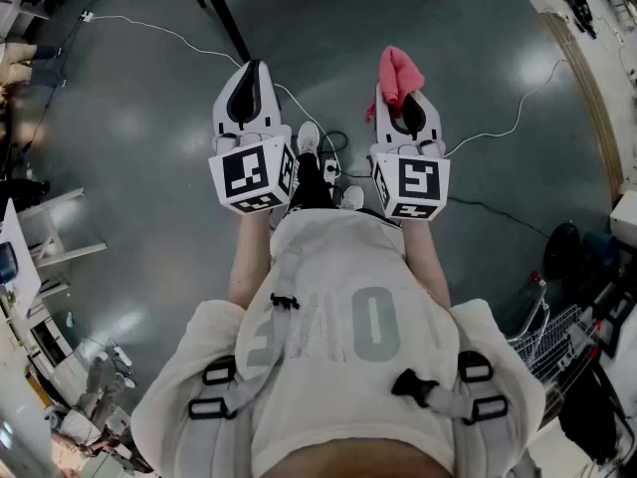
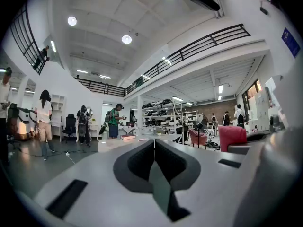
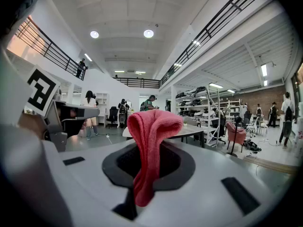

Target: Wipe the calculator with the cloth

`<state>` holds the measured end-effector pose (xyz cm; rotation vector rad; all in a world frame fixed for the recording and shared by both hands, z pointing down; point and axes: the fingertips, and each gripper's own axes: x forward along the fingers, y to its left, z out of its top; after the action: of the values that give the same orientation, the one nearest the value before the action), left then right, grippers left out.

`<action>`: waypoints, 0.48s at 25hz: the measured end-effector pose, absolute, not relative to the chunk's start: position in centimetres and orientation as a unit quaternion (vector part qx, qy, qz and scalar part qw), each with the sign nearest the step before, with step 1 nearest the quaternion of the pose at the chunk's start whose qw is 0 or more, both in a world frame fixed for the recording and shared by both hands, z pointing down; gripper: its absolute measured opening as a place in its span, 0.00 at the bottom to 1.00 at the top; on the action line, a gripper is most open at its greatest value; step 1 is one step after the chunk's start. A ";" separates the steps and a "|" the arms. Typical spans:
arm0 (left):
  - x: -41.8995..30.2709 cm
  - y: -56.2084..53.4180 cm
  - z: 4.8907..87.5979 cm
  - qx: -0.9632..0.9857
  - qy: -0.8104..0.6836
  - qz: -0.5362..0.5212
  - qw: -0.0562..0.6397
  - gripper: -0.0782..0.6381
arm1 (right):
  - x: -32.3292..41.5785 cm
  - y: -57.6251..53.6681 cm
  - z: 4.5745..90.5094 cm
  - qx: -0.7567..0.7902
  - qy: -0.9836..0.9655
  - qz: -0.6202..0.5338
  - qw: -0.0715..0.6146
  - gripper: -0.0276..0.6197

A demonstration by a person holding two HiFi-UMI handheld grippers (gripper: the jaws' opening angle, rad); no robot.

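In the head view I hold both grippers level in front of my chest, above a grey floor. My left gripper (image 1: 254, 71) is shut with nothing between its jaws; in the left gripper view (image 2: 154, 144) the two jaws meet in a thin line. My right gripper (image 1: 402, 98) is shut on a pink-red cloth (image 1: 398, 72). That cloth (image 3: 152, 126) stands up folded from the closed jaws of the right gripper (image 3: 149, 148) and hangs down toward the camera. No calculator shows in any view.
A dark table leg (image 1: 225, 16) and a white cable (image 1: 151, 24) lie ahead on the floor. A wire cart (image 1: 553, 337) stands at the right. Beyond the grippers are a table (image 3: 195, 129), shelving (image 2: 163, 115), pink chairs (image 2: 232, 137) and several people (image 2: 44, 122).
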<state>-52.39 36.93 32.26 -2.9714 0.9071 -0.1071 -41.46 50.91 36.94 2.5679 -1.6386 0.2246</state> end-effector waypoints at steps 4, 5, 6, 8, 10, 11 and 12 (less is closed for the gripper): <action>-51.5 36.7 32.3 -0.955 0.292 -0.034 0.024 0.14 | -40.5 51.0 37.3 0.841 -0.533 0.077 0.044 0.13; -51.2 36.7 32.3 -0.955 0.292 -0.035 0.027 0.14 | -40.2 51.0 37.4 0.842 -0.532 0.078 0.043 0.13; -50.9 36.7 32.4 -0.956 0.291 -0.035 0.028 0.14 | -39.9 51.0 37.6 0.842 -0.531 0.078 0.043 0.13; -50.4 36.7 32.7 -0.957 0.286 -0.037 0.028 0.14 | -39.6 51.0 37.9 0.842 -0.532 0.076 0.046 0.13; -49.9 36.2 33.0 -0.959 0.281 -0.039 0.027 0.14 | -39.3 50.5 37.9 0.843 -0.531 0.074 0.050 0.13; -49.6 35.7 33.0 -0.959 0.278 -0.039 0.026 0.14 | -39.1 50.1 37.9 0.845 -0.528 0.075 0.048 0.13; -49.3 35.1 32.9 -0.960 0.276 -0.039 0.025 0.14 | -38.9 49.7 37.8 0.847 -0.524 0.076 0.043 0.13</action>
<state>-49.28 35.10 32.94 -2.9686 0.8545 -0.1194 -38.86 49.72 37.80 2.5917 -1.6015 0.2325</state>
